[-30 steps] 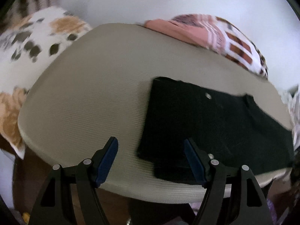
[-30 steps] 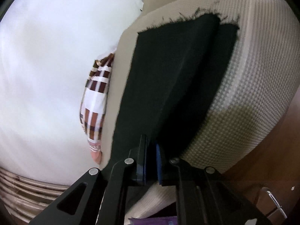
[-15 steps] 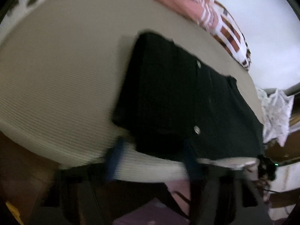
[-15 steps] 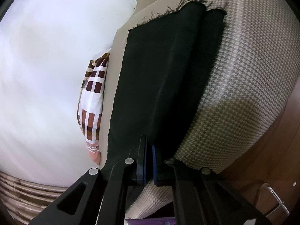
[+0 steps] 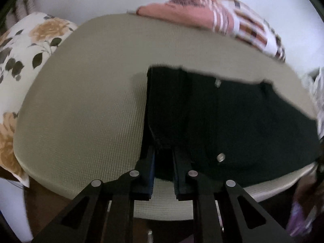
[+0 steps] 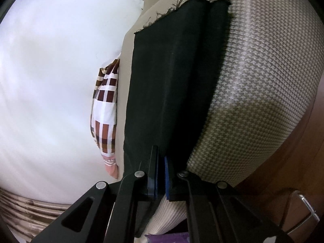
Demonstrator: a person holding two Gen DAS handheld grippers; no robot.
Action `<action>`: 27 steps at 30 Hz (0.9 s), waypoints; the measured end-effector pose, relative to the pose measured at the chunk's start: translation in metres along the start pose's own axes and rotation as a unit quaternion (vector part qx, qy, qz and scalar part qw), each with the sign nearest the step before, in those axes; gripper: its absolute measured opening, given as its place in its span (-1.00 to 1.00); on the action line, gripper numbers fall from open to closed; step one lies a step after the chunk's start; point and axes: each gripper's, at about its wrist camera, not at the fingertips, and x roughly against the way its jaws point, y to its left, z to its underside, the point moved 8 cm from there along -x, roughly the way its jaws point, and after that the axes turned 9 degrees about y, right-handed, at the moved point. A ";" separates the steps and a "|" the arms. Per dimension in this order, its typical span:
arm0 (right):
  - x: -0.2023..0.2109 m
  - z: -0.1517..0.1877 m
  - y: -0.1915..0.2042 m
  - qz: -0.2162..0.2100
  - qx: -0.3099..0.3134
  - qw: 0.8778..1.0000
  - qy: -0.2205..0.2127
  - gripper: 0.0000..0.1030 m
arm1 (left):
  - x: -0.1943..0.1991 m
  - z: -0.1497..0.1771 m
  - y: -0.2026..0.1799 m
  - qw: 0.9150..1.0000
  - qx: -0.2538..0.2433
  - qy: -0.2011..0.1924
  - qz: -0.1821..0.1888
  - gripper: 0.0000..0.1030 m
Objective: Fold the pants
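A: What are the left fingers (image 5: 150,168) doing?
B: They have just been closing; the left gripper (image 5: 163,162) now pinches the near edge of the black pants (image 5: 232,125) at lower centre of the frame.
A: And the right gripper (image 6: 161,174)?
B: Clamped tight on a fold of the pants (image 6: 172,85), low in its frame.
A: Where do the pants lie?
B: Flat on the beige cushion (image 5: 85,105), frayed hem at the upper right. Probably a plaid cloth (image 6: 105,109) lies beyond.
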 end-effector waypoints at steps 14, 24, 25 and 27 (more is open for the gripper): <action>0.014 0.009 0.019 0.022 0.063 0.998 -0.009 -0.90 | 0.023 -0.019 0.002 0.995 0.020 -0.078 -0.061 -0.70; 0.016 0.003 -0.011 -0.028 -0.010 1.000 0.008 -0.90 | -0.009 -0.001 0.001 0.996 0.010 -0.056 -0.069 -0.70; 0.021 -0.002 -0.012 -0.032 -0.015 0.999 -0.001 -0.86 | -0.009 -0.001 0.001 0.996 0.009 -0.057 -0.068 -0.70; 0.031 -0.010 -0.008 -0.032 -0.008 0.999 -0.022 -0.78 | -0.009 -0.001 0.001 0.996 0.012 -0.058 -0.065 -0.70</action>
